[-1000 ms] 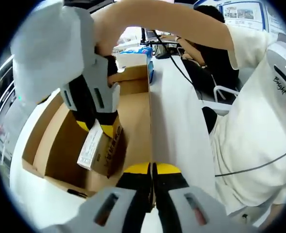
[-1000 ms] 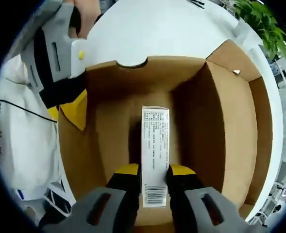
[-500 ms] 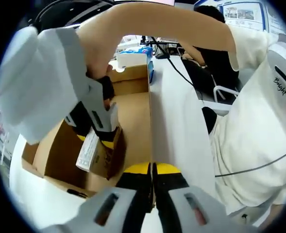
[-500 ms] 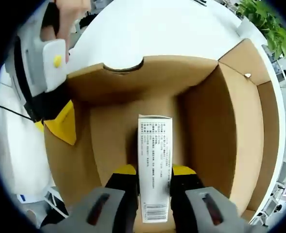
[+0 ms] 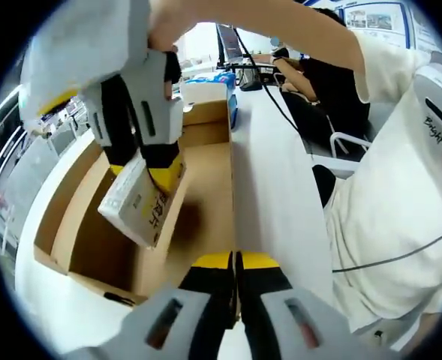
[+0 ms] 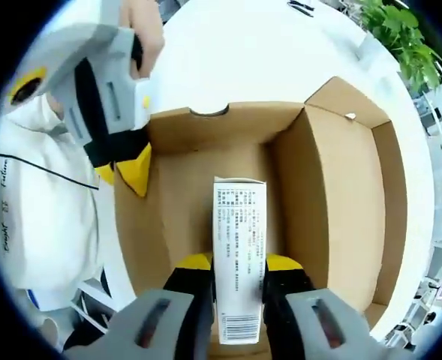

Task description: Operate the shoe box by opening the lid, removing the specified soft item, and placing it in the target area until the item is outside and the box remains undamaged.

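Clamping a small white carton (image 6: 238, 262) between its yellow-tipped jaws, the right gripper (image 6: 238, 271) holds it above the brown floor of the open shoe box (image 6: 341, 187); the carton's printed label faces the camera. In the left gripper view the same carton (image 5: 139, 201) hangs tilted, pinched at its upper end by the right gripper (image 5: 147, 161), clear of the box floor and near the box's left wall (image 5: 70, 202). The left gripper (image 5: 235, 264) has its jaws pressed together on the thin edge of the upright white lid (image 5: 269, 180). In the right gripper view, the left gripper (image 6: 127, 169) sits at the box's left wall. The box rests on a white table (image 6: 228, 52). A person's white shirt (image 5: 401, 210) lies to the right; a green plant (image 6: 389, 34) stands beyond the table.
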